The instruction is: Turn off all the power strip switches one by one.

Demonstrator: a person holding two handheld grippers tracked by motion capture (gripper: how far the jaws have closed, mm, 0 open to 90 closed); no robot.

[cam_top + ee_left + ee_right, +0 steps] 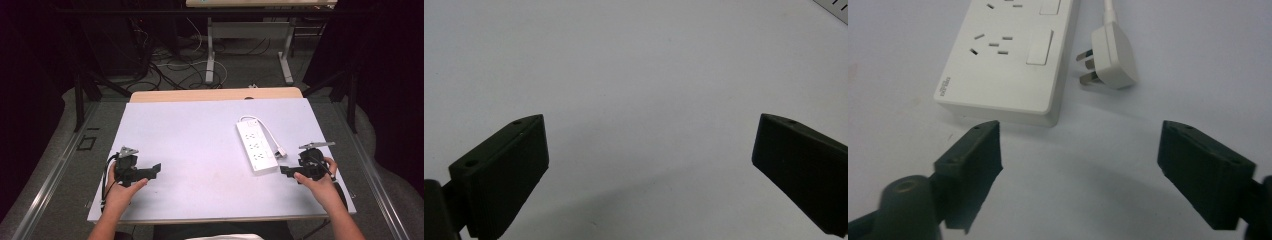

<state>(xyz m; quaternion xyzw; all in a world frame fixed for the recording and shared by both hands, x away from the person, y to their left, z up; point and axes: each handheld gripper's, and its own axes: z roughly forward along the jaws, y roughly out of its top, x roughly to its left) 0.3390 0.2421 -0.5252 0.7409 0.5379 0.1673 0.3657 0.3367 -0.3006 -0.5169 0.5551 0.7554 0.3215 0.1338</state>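
A white power strip (256,145) lies on the white table sheet (200,150), right of centre, its near end close to my right gripper (286,171). In the right gripper view the power strip (1008,60) sits just beyond the open jaws, and its white plug (1110,55) lies beside it with its pins toward the strip. The right gripper (1078,150) holds nothing. My left gripper (155,171) rests at the table's left front, open and pointing right. In its own view the left gripper (649,145) has only bare sheet between the jaws, and a corner of the power strip (836,7) shows at the top right.
The plug's cable (265,127) loops along the strip's right side. A wooden table edge (215,94) shows behind the sheet. Beyond it stand desk legs (210,55) and floor cables (170,65). Bare sheet spreads between the two grippers.
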